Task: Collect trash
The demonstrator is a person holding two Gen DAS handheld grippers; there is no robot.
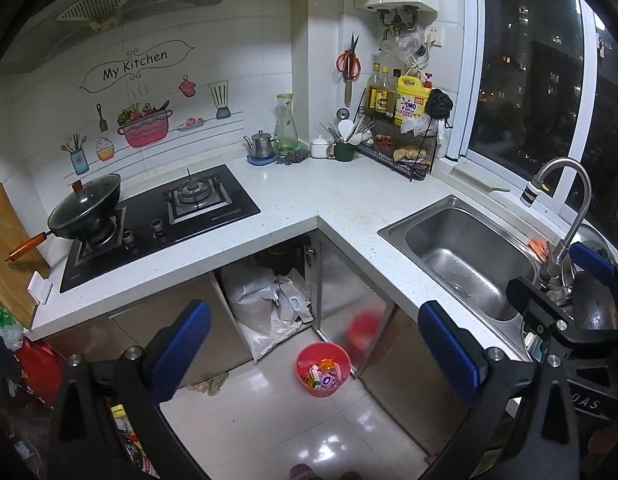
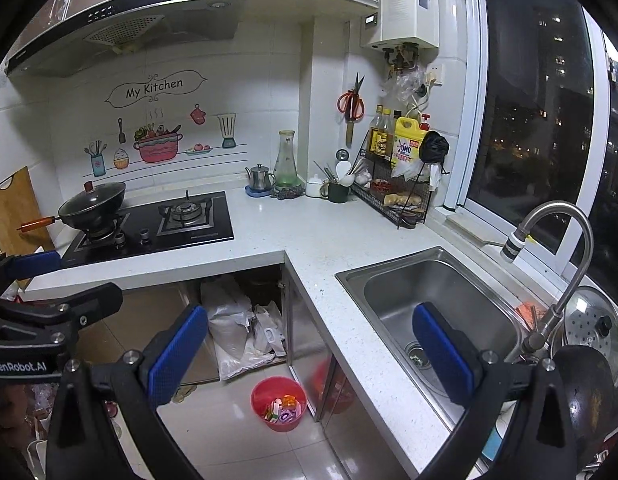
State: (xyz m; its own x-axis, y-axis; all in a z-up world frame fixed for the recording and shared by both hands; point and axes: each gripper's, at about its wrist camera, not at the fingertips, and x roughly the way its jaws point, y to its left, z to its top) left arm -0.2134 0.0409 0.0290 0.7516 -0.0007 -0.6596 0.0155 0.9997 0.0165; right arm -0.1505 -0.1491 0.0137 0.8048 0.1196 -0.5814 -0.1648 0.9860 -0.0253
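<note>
Kitchen corner with L-shaped tabletop (image 1: 309, 200). Left tool (image 1: 315, 344) and right tool (image 2: 311, 346) hover with fingers apart, both empty. Bin (image 1: 323, 369) stands on the floor below the tabletop's inner corner, holding wrappers. Collection seems nearly complete; the next move calls for locating any remaining trash.

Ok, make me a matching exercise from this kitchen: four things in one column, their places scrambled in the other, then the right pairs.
Things:
1. red bin
2. wok
3. scissors
4. yellow jug

Places:
A. hanging on the tiled wall
B. on the wire rack beside the window
C. on the floor in front of the cabinets
D. on the left burner of the stove

Pairs: 1-C, 2-D, 3-A, 4-B
</note>
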